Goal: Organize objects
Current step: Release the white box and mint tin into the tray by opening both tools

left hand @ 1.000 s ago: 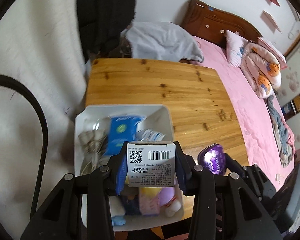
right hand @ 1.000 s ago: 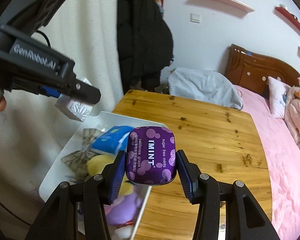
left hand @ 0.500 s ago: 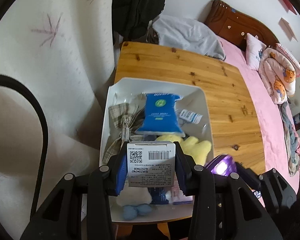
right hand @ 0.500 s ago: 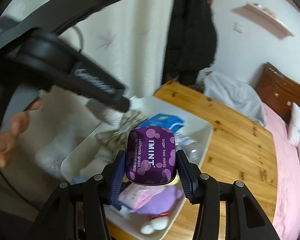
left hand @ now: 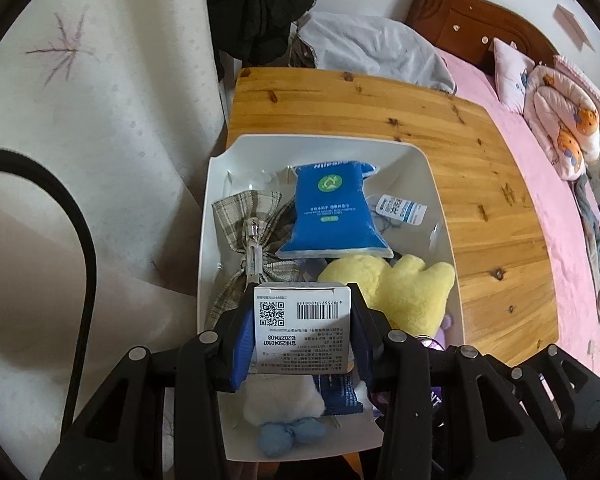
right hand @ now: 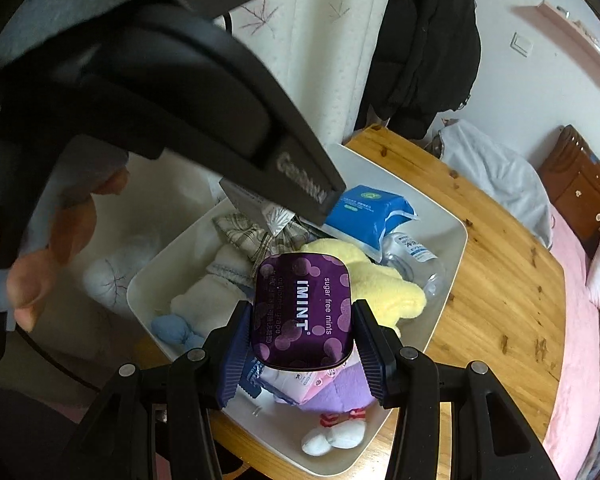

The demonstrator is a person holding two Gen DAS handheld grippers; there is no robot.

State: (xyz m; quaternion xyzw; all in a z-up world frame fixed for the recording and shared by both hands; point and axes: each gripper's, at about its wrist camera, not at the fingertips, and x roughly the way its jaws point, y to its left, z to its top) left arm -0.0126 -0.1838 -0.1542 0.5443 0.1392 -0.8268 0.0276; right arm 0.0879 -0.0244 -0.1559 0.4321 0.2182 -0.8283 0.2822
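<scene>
My left gripper [left hand: 302, 330] is shut on a small white carton [left hand: 302, 326] with a QR code and barcode, held above the near end of a white bin [left hand: 440, 184]. My right gripper [right hand: 302, 320] is shut on a purple mint tin [right hand: 302, 312], hovering over the same white bin [right hand: 458, 236]. The bin holds a blue tissue pack [left hand: 330, 210], a plaid bow [left hand: 248, 232], a yellow plush [left hand: 404, 288], a small clear bottle [left hand: 400, 208] and other soft items. In the right wrist view the left gripper's black body [right hand: 204, 92] crosses above the bin, with a hand [right hand: 56, 248] behind it.
The bin stands at the left near corner of a wooden table [left hand: 480, 168]. A white curtain [left hand: 100, 100] hangs left of it, a dark coat [left hand: 260, 4] behind. A pink bed [left hand: 572, 208] with pillows runs along the table's right side.
Both grippers have moved back toward the near left, over the bin, each keeping its hold. The left gripper now looms large across the right wrist view.
</scene>
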